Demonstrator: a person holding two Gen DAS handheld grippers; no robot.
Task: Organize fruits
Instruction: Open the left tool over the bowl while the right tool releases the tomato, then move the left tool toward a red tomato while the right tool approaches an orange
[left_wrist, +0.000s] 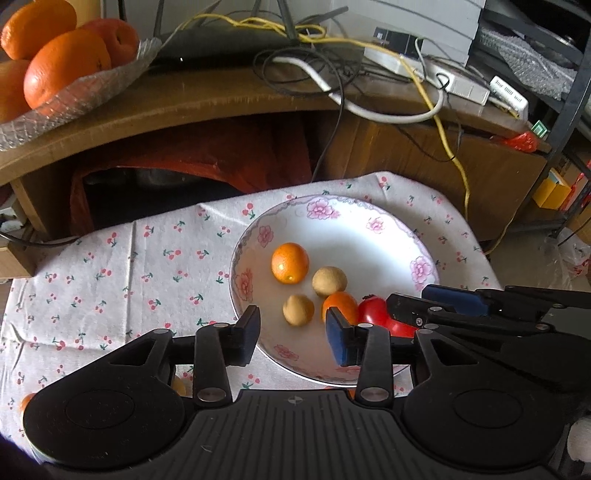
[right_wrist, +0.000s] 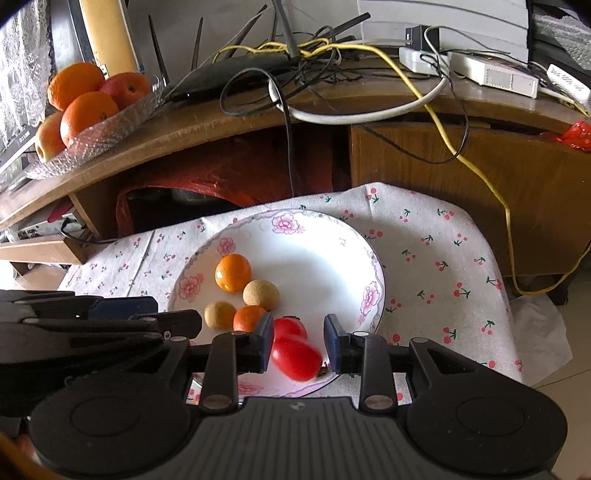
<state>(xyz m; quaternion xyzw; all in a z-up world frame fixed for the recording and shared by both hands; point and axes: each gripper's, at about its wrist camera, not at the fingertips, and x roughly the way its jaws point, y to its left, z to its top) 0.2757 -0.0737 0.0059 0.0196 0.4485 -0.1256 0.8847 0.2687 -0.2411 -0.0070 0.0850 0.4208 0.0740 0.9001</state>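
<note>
A white plate with a pink flower rim (left_wrist: 373, 221) (right_wrist: 332, 236) lies on a cherry-print cloth (left_wrist: 122, 273). In it are two small oranges (left_wrist: 290, 263) (left_wrist: 341, 306), two tan round fruits (left_wrist: 329, 281) (left_wrist: 298, 309) and two red tomatoes (right_wrist: 290, 328) (right_wrist: 295, 356). My right gripper (right_wrist: 298, 343) (left_wrist: 408, 295) is open over the plate's near rim. The nearer, blurred tomato lies between its fingers, against the left pad. My left gripper (left_wrist: 293, 336) (right_wrist: 177, 310) stands open and empty above the plate's near left edge, just short of the nearer tan fruit.
A glass dish (left_wrist: 92, 92) (right_wrist: 110, 129) of large oranges and apples sits on the wooden desk (left_wrist: 221, 96) behind, beside a black router and tangled cables (left_wrist: 369, 74). Small yellow (left_wrist: 180, 386) and orange (left_wrist: 25, 400) fruits peek from under the left gripper's body on the cloth.
</note>
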